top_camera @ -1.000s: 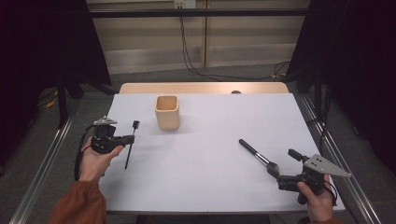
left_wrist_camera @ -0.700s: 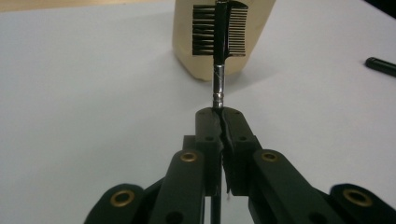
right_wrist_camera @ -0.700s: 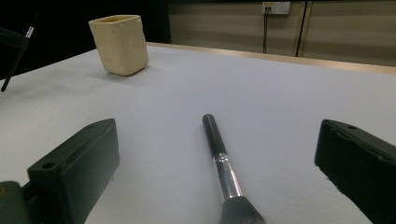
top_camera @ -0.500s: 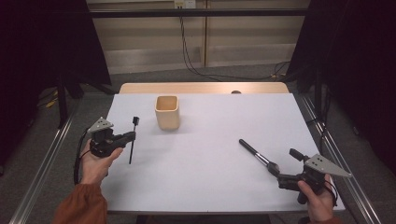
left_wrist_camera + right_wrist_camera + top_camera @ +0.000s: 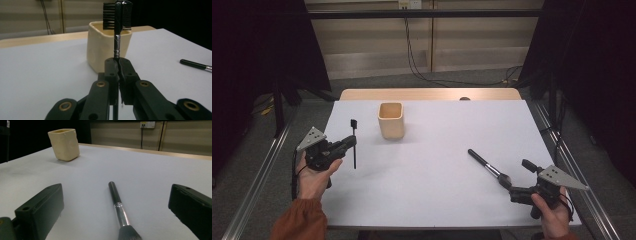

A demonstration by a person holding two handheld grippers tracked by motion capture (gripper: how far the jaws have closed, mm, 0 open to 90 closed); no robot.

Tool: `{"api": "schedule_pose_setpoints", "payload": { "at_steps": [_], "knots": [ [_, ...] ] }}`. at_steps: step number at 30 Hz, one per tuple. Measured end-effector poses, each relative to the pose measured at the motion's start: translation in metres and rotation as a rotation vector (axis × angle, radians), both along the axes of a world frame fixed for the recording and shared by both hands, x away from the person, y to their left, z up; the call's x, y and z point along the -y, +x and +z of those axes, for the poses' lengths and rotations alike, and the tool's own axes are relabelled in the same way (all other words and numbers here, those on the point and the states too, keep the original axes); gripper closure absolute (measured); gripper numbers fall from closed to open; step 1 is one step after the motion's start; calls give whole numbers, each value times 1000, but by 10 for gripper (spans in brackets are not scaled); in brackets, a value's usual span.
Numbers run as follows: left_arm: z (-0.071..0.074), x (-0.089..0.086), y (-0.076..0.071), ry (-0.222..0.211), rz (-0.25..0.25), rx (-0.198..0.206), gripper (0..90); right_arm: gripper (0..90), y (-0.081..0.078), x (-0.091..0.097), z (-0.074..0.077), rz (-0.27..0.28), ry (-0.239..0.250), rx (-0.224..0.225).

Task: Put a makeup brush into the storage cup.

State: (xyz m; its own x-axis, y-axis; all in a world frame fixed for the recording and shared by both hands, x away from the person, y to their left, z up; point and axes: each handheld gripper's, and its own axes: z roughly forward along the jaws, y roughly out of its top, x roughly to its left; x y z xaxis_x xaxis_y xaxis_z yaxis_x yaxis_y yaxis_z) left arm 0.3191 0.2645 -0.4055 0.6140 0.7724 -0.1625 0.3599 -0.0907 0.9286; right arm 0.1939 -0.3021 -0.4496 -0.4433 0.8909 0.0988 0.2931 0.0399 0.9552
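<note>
**Comb brush gripped, makeup brush waiting**

The left gripper [image 5: 348, 145] has its jaws clamped on the thin handle of a comb brush [image 5: 117, 15], upright above them, with the cup [image 5: 107, 45] just beyond. The handle could pivot and miss the cup's rim. The right gripper [image 5: 117, 220] has its jaws apart around a makeup brush [image 5: 118, 207] lying on the bench [image 5: 437, 165]; its bristles near the jaws show clearly in the right gripper view.

Rust-orange sleeve [image 5: 298, 220]; black fingers [image 5: 110, 72] with brass rivets; grey triangular plates.

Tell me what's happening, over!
Left gripper shut on brow comb brush, held upright. Right gripper open around makeup brush lying on table. Cream cup unblocked.
</note>
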Motion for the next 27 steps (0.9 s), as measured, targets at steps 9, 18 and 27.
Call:
{"api": "schedule_pose_setpoints", "payload": {
  "at_steps": [9,18,27],
  "knots": [
    [9,12,-4,-12,-12,55,861,0,-1,-1,0,3,1,1],
    [13,16,1,-14,-13,59,861,0,1,-1,-1,-11,-5,12],
    [14,19,7,-13,-3,64,861,0,3,-3,-2,-8,-11,7]
  ]
}}
